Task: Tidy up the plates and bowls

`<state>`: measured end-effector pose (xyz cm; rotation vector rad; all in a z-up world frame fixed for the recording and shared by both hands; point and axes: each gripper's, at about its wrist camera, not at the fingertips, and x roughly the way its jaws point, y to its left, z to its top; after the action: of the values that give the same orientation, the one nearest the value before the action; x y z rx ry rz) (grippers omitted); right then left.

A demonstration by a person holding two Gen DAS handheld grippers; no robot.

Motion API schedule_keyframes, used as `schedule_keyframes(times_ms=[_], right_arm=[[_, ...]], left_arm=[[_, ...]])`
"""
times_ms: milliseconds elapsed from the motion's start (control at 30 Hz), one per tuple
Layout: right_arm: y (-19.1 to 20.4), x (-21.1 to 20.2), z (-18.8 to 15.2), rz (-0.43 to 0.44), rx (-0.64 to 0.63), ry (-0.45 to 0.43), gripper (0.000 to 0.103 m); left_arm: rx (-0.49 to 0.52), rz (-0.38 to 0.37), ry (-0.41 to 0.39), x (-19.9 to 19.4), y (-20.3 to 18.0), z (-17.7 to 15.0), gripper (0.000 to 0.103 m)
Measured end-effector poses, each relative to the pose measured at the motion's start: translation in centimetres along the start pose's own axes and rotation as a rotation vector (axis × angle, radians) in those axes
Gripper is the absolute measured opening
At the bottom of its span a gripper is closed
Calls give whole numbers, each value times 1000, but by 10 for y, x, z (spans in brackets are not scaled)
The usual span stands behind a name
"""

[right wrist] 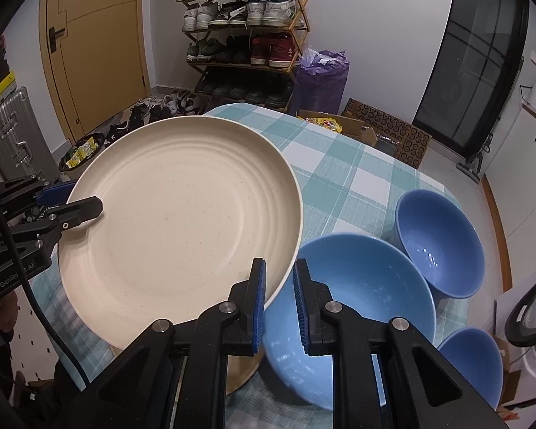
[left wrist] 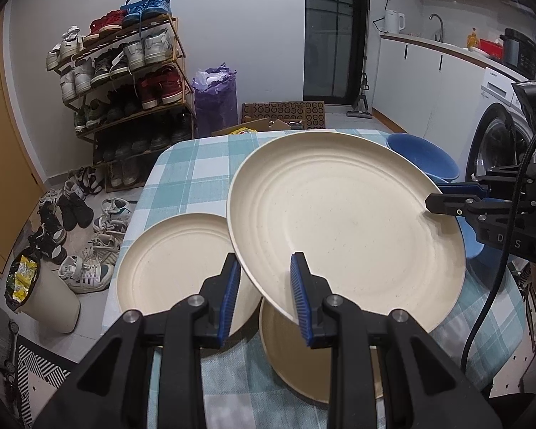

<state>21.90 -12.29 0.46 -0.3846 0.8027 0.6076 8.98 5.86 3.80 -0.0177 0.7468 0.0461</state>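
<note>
Plate (left wrist: 343, 221) rim pinched by both tools, airborne.

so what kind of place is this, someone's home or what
Most likely a small flat, where entry and kitchen share one room: a crowded shoe rack by the wall, a counter with a kettle and tap, a washing machine, and a checked-cloth table.

Cream ridged plate (left wrist: 346, 221) tilted above the desk; two cream plates (left wrist: 171, 268) lie beneath; three blue bowls (right wrist: 353, 307) rest upright beside
</note>
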Motion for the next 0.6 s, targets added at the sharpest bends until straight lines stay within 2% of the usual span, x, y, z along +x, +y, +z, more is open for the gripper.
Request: schedule_keyframes(times_ms=[600], right_arm=[[12, 2, -23, 9, 3, -12, 16]], left_arm=[[1, 11, -12, -10, -3, -24, 27]])
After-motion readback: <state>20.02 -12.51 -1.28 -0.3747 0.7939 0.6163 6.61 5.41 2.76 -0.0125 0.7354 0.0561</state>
